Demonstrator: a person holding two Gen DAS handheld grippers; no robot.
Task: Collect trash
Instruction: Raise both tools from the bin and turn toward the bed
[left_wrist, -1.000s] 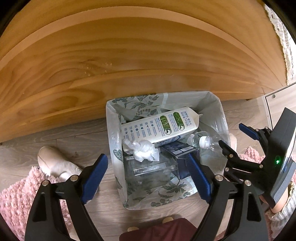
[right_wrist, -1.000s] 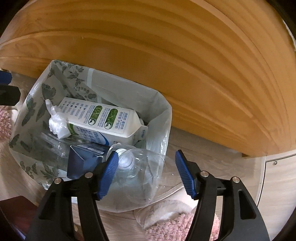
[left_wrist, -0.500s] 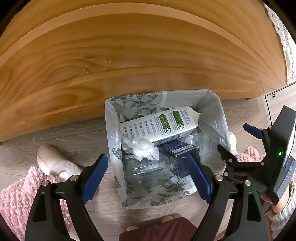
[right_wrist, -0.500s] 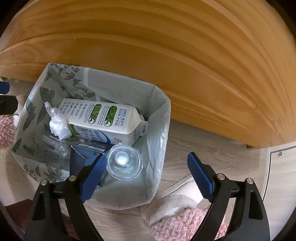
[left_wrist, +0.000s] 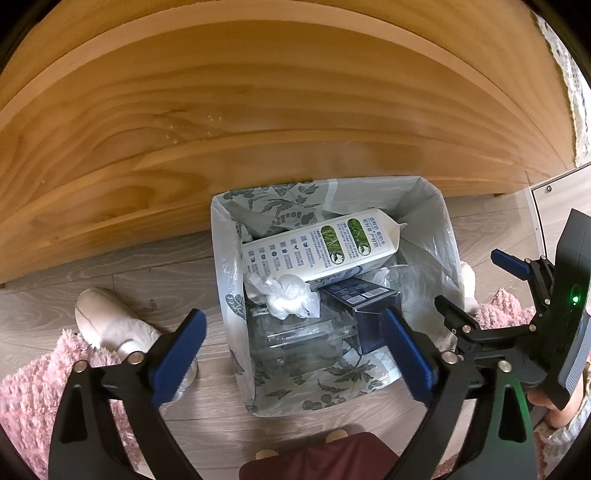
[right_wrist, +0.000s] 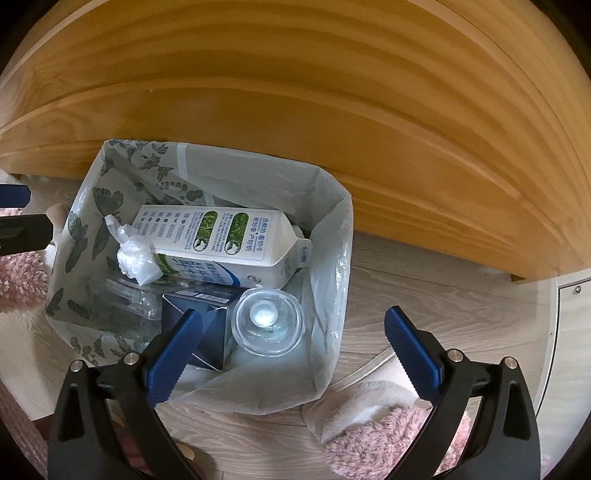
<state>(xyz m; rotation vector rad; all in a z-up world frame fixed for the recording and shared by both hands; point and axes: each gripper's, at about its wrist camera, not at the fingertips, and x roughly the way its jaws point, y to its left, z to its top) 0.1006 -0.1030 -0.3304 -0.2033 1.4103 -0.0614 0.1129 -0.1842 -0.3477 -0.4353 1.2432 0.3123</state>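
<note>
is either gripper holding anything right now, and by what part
Nothing is held. The left gripper and right gripper are both opening, empty, above the trash bag; the clear bottle lies inside.

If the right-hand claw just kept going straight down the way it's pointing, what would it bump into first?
Probably the clear plastic bottle standing cap-up in the bag. The right gripper, jaws opening with nothing between them, hangs just above it; depth is hard to judge.
</note>
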